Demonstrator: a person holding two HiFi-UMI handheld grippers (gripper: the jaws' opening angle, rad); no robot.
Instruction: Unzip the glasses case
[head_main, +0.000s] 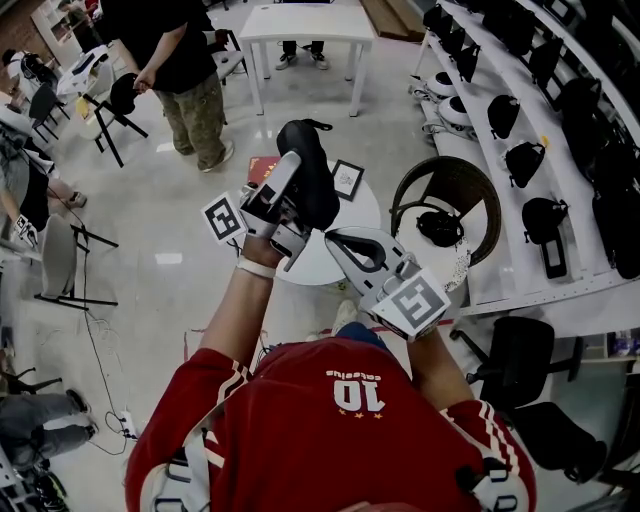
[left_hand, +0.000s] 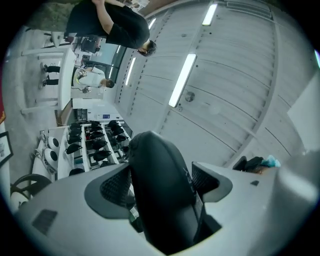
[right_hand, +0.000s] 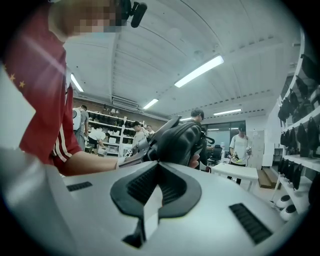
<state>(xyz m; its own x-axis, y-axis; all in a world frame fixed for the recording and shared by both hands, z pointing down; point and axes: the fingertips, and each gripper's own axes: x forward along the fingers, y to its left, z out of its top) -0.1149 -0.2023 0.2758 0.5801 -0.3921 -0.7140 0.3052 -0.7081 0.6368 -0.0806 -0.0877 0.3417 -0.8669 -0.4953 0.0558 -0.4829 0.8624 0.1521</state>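
The glasses case (head_main: 310, 168), a black oblong shell, was off the table and in the air, clamped across its width in the left gripper (left_hand: 161, 186). The ribbed pads (left_hand: 116, 187) stood wide apart because the case filled the space between them, one pad on each broad side. The gripper was tilted upward, so the far end of the case rose past the jaw tips toward the ceiling lights. Gripping it by the flat faces probably left the seam around the edge free and turned toward the other tool.

The right gripper (right_hand: 157, 186) was level and aimed at the case, with its jaws pressed together. Only a pale sliver showed along the line where they met, and I could not tell whether that was part of the tool. The case hung just ahead of its tips, close but apart. No view showed the zip pull clearly, so the zipper looked still closed and the pull not yet taken.

Below both tools stood a small round white table (head_main: 368, 210). A framed picture (head_main: 347, 178) sat at its far edge.
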